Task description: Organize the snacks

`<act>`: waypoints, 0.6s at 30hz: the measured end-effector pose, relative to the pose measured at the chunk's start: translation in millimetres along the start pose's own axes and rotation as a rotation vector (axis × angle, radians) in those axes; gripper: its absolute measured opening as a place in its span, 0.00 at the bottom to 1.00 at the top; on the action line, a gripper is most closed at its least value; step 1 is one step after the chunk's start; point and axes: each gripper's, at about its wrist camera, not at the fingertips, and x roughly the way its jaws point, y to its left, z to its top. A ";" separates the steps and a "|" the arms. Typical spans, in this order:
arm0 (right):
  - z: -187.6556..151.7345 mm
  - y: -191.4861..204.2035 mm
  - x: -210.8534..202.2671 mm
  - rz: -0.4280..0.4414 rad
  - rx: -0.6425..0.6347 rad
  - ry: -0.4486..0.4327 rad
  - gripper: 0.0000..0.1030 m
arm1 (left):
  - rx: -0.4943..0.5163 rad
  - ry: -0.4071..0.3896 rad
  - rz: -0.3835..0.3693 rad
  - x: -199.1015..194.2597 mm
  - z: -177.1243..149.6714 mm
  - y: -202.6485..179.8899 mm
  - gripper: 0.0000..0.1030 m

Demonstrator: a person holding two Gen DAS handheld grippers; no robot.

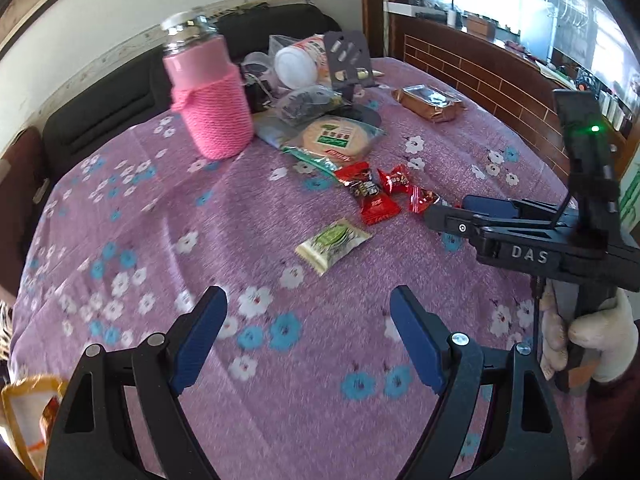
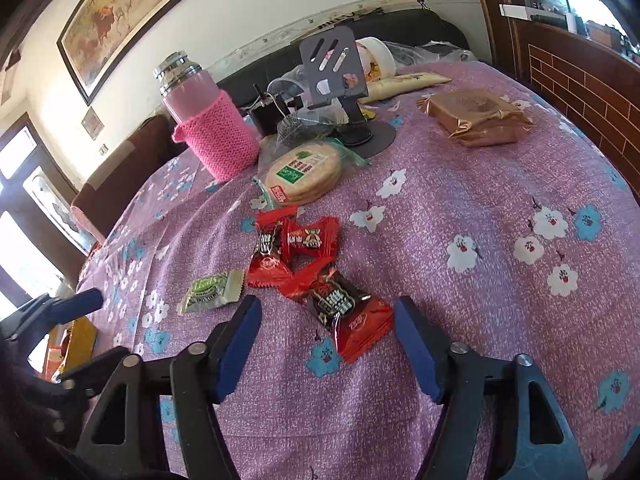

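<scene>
Right gripper (image 2: 326, 344), jaws spread wide and holding nothing, poised low over the nearest red foil-wrapped candy (image 2: 346, 312), which lies flat on the purple flower-printed tablecloth (image 2: 480, 184) between the two blue finger pads (image 2: 236, 348). Two more red wrapped candies (image 2: 292, 248) lie just beyond it, toward the pink knitted-sleeve bottle with a steel cap (image 2: 212, 120). A small green-and-cream wrapped sweet (image 2: 212, 292) lies to the left of the red candies, on the bottle's side of the cluster. A clear bag of round flat crackers (image 2: 304, 172) sits just beside the bottle's base; a gold-brown wrapped block (image 2: 476, 116) lies well apart from the bottle, to the right.

Left gripper (image 1: 308, 328), jaws likewise spread and empty, hangs above bare cloth, on the near side of the green sweet.

Handling judgement: the nearest candy is probably light, with a firm core and thin, slippery, crinkly foil. A pinch across the thick dark middle seems safest; the flared crimped ends would likely fold or slide out.
</scene>
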 end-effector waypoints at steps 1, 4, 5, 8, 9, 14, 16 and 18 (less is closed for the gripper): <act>-0.1 -0.9 1.9 0.004 -0.001 0.008 0.59 | 0.006 0.004 -0.010 7.0 3.7 -1.9 0.81; -1.5 4.0 2.9 -0.018 -0.033 0.012 0.47 | 0.045 0.017 -0.028 25.8 11.8 -7.6 0.81; -1.9 6.4 4.0 -0.029 -0.045 0.015 0.36 | 0.063 0.023 -0.029 32.3 14.3 -9.7 0.81; -3.3 9.2 6.3 -0.033 -0.061 0.027 0.19 | 0.092 0.045 -0.049 49.2 21.5 -12.4 0.81; -3.5 8.7 6.3 -0.031 -0.057 0.027 0.19 | 0.090 0.050 -0.054 53.6 22.9 -11.5 0.81; -3.8 7.3 5.4 -0.009 -0.047 0.030 0.10 | 0.066 0.075 -0.131 73.6 28.6 -7.1 0.78; -3.8 9.0 5.5 -0.009 -0.051 0.032 0.09 | 0.071 0.085 -0.150 79.8 27.5 -9.8 0.68; -3.8 9.9 4.7 -0.006 -0.051 0.036 0.07 | 0.076 0.060 -0.168 77.7 26.5 -10.3 0.53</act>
